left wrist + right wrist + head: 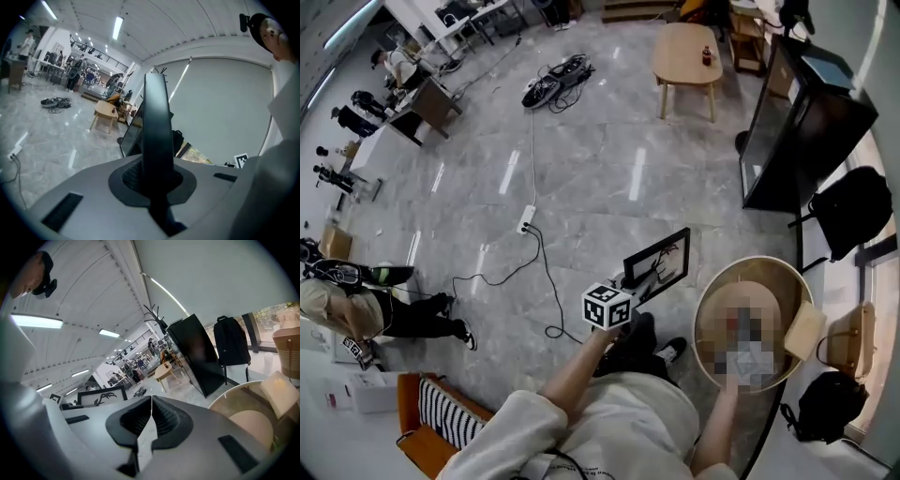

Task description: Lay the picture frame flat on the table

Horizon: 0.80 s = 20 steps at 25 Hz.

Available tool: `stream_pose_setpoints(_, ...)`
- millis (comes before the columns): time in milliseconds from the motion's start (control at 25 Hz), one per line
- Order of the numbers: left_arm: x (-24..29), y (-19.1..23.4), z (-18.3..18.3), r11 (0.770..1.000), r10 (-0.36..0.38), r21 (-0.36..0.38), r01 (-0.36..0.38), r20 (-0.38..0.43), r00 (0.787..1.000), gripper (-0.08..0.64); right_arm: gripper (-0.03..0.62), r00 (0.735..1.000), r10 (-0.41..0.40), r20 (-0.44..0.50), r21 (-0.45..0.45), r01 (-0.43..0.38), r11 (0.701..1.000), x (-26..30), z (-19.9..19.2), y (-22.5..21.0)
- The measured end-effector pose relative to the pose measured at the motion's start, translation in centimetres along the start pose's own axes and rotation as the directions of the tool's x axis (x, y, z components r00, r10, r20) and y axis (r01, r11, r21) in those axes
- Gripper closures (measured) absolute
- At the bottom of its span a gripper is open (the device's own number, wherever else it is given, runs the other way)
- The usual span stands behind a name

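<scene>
My left gripper point(628, 284), with its marker cube, holds the black picture frame point(657, 263) in the air over the floor, just left of the round wooden table point(710, 292). The frame is tilted and its picture side shows. In the left gripper view the frame's dark edge point(156, 122) stands upright, clamped between the shut jaws of the left gripper point(156, 183). The right gripper point(150, 420) is shut with nothing between its jaws. It looks out past the picture frame point(100, 396) on one side and the table point(234, 397) on the other. In the head view a mosaic patch hides it.
A large black screen point(780, 127) on a stand is behind the round table, with a backpack point(851, 212) beside it. A pale pad point(804, 330) lies on the table's right edge. A cable and power strip point(526, 223) cross the floor. A person point(356, 305) crouches at left.
</scene>
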<state>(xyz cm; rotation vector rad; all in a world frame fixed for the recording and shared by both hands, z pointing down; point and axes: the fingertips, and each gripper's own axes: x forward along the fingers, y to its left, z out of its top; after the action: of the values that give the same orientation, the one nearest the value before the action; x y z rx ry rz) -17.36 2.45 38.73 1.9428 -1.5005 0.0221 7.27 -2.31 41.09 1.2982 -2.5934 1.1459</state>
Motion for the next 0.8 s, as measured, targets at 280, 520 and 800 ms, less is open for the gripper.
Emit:
stream_pose_setpoints(280,4.5,-0.3,-5.1,0.995,-0.096,-0.023,0.094,-0.193,0.977,0.534,0.557,0.99,-0.13,-0.053,0.081,0.134,0.988,-3.5,-3.6,-3.8)
stream_pose_setpoints(520,12.0,2.0,-8.6,0.971,-0.237,-0.099,0.217,-0.276,0.931,0.534,0.558,0.979,-0.189,-0.082,0.092,0.196,0.976,-3.2,-7.1,-7.1)
stream_pose_setpoints(800,20.5,4.2,-20.1,0.882,-0.41,-0.391,0.264,-0.36,0.838,0.534,0.557,0.945,-0.268,-0.186,0.133,0.295,0.946,-5.2,-13.3,-11.8)
